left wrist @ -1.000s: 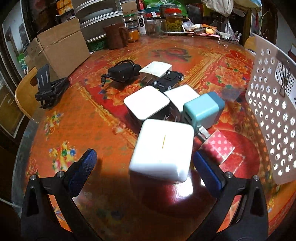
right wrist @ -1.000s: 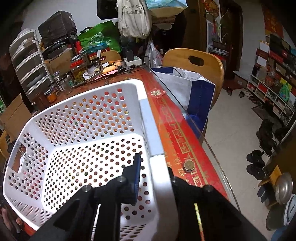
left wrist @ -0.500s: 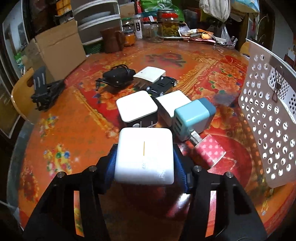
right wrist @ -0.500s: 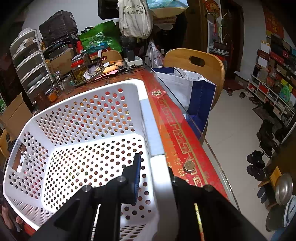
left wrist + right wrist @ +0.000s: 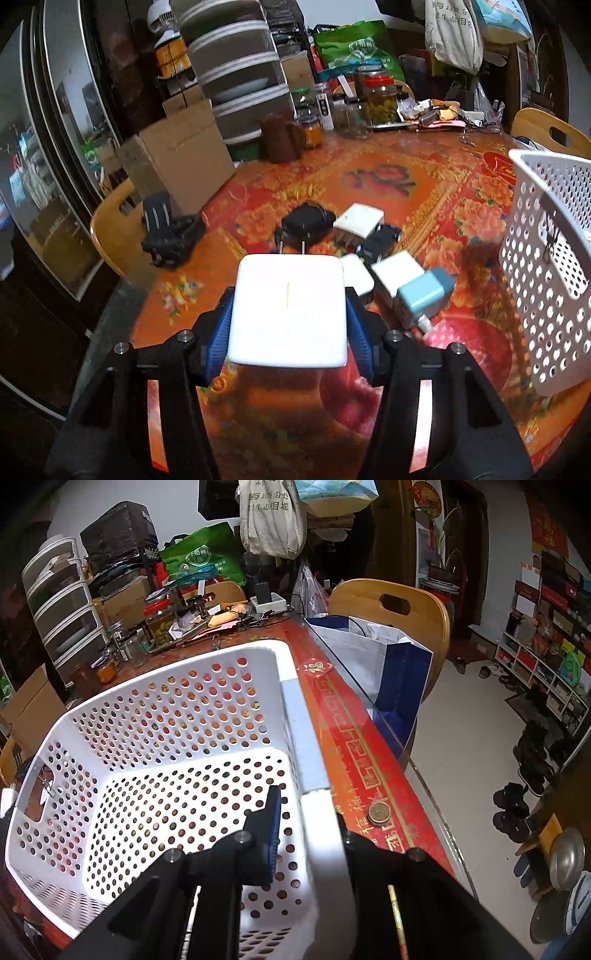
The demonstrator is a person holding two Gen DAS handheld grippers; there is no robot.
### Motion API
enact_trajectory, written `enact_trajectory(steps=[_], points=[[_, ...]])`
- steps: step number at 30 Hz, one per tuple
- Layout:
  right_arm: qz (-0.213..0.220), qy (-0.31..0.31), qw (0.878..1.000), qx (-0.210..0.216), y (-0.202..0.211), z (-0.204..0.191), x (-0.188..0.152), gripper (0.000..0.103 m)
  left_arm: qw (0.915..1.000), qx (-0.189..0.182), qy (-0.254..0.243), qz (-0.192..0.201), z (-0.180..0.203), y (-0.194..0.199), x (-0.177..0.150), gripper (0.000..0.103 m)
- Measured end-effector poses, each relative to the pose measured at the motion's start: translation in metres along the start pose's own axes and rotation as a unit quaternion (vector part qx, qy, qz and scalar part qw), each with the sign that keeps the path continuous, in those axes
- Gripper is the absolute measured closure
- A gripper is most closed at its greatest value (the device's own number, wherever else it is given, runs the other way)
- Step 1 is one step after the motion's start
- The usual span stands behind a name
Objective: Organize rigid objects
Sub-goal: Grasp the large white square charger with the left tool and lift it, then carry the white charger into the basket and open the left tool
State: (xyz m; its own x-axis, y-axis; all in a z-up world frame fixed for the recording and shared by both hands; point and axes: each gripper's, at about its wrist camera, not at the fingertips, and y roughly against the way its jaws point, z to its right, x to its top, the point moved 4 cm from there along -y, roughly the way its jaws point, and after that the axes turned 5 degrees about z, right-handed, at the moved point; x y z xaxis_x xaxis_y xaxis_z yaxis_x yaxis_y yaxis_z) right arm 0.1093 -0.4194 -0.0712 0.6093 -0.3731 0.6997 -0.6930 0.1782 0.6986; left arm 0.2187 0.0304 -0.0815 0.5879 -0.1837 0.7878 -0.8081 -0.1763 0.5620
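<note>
White charger cube (image 5: 288,312), clamped in my left gripper (image 5: 289,328), above the near counter (image 5: 388,181).
My right gripper (image 5: 306,834) fingers pinch the white perforated basket (image 5: 295,716) rim, right of remaining chargers.

Cluttered home: pickle jars (image 5: 382,105), shoes (image 5: 513,808).

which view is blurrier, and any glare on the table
Left wrist: motion-smeared, notably the teal charger and tablecloth; the gripped white charger is blown out, with faint sheen on the table below it. Right wrist: sharp, basket evenly lit, glass table edge reflective.
</note>
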Motion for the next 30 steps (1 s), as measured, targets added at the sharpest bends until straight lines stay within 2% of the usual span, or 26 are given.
enact_trajectory(steps=[4, 9, 17, 22, 27, 30], points=[[0.0, 0.0, 1.0, 0.0, 0.0, 0.0, 0.0, 0.09, 0.9998, 0.006, -0.01, 0.014, 0.009, 0.008, 0.019, 0.05], [0.0, 0.001, 1.0, 0.001, -0.001, 0.0, 0.0, 0.09, 0.9989, -0.003, -0.032, 0.034, 0.032, 0.025, 0.048, 0.05], [0.0, 0.0, 1.0, 0.001, -0.001, 0.0, -0.001, 0.09, 0.993, -0.032, -0.081, 0.08, 0.095, 0.067, 0.092, 0.05], [0.0, 0.001, 1.0, 0.002, -0.001, 0.001, -0.001, 0.09, 0.9895, -0.05, -0.105, 0.086, 0.136, 0.079, 0.107, 0.05], [0.001, 0.002, 1.0, 0.004, -0.001, 0.001, -0.002, 0.09, 0.9877, -0.08, -0.112, 0.073, 0.167, 0.08, 0.115, 0.05], [0.0, 0.001, 1.0, 0.009, -0.001, 0.001, -0.002, 0.09, 0.9867, -0.08, -0.123, 0.07, 0.184, 0.078, 0.117, 0.05]])
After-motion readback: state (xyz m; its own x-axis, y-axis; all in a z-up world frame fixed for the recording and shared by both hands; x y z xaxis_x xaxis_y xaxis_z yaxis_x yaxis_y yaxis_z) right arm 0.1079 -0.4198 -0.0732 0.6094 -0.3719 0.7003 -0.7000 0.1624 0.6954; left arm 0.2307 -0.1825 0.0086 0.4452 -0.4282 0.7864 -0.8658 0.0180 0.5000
